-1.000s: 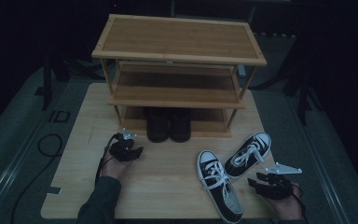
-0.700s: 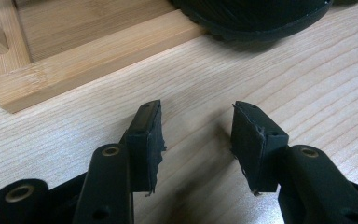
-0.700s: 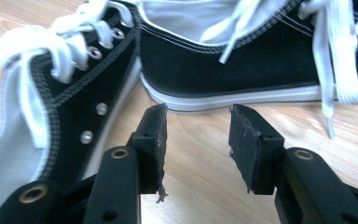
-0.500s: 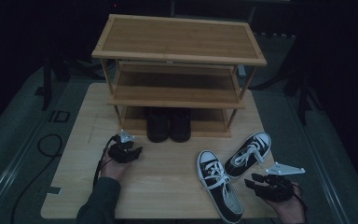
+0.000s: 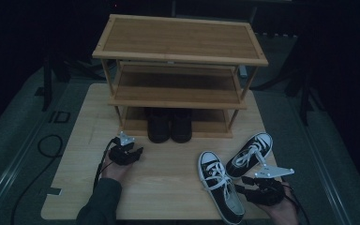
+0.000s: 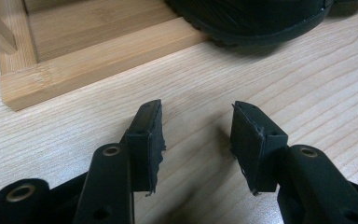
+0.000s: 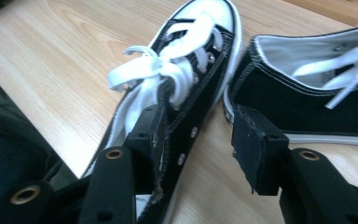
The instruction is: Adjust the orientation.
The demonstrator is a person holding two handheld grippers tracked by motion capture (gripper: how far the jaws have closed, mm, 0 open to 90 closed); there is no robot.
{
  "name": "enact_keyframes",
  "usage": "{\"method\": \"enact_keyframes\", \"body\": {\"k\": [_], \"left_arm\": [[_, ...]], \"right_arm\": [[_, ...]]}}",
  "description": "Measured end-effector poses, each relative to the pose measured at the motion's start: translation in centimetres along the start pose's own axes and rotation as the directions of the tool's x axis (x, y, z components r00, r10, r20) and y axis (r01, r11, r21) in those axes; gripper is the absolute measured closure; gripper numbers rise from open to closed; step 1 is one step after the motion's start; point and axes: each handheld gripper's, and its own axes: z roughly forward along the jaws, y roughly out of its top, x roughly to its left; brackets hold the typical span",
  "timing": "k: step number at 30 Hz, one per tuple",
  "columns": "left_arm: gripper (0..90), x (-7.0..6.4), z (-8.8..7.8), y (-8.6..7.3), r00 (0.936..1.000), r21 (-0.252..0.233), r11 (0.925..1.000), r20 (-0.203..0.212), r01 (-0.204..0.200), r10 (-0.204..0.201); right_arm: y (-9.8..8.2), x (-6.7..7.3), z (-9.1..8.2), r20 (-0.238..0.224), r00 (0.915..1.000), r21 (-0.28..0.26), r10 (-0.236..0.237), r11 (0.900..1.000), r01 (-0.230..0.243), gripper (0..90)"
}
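Now right gripper (image 7: 198, 140), jaws just opening, straddles the near sneaker's (image 5: 221, 187) wall lower right, unclamped; next: clamp, lift toward rack (image 5: 178, 96). Left gripper (image 6: 198, 140) open, empty.

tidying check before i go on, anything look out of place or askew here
Yes: the two black canvas sneakers with white laces lie splayed in a V on the pale wooden table, outside the three-tier bamboo shoe rack, while the pair of black shoes sits neatly on its bottom shelf.

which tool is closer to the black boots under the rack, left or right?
Left. The left tool sits on the table just in front-left of the black boots. The right tool is farther off at the near right corner, straddling the side wall of a sneaker.
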Motion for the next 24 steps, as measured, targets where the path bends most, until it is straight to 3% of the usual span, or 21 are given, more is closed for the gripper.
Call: {"method": "enact_keyframes", "body": {"k": [7, 11, 16, 18, 24], "left_arm": [[54.3, 0.0, 0.0, -0.1, 1.0000, -0.006, 1.0000, 0.001, -0.001, 0.001], [54.3, 0.0, 0.0, -0.1, 1.0000, -0.007, 1.0000, 0.001, -0.002, 0.002], [54.3, 0.0, 0.0, -0.1, 1.0000, -0.009, 1.0000, 0.000, -0.002, 0.002], [54.3, 0.0, 0.0, -0.1, 1.0000, -0.009, 1.0000, -0.001, -0.002, 0.002], [54.3, 0.0, 0.0, -0.1, 1.0000, -0.010, 1.0000, -0.001, -0.002, 0.002]], "right_arm": [[0.2, 0.8, 0.5, -0.020, 0.9997, 0.016, -0.013, 1.000, 0.013, 51.1], [0.2, 1.1, 1.4, 0.008, 1.0000, 0.056, -0.005, 0.998, 0.004, 59.0], [0.4, 1.3, 2.9, 0.051, 0.9982, 0.106, -0.031, 0.994, 0.026, 66.0], [0.6, 1.3, 3.4, 0.042, 0.9990, 0.110, -0.018, 0.994, 0.013, 70.9], [0.9, 1.7, 4.3, 0.085, 0.9963, 0.114, -0.016, 0.993, 0.006, 78.5]]}}
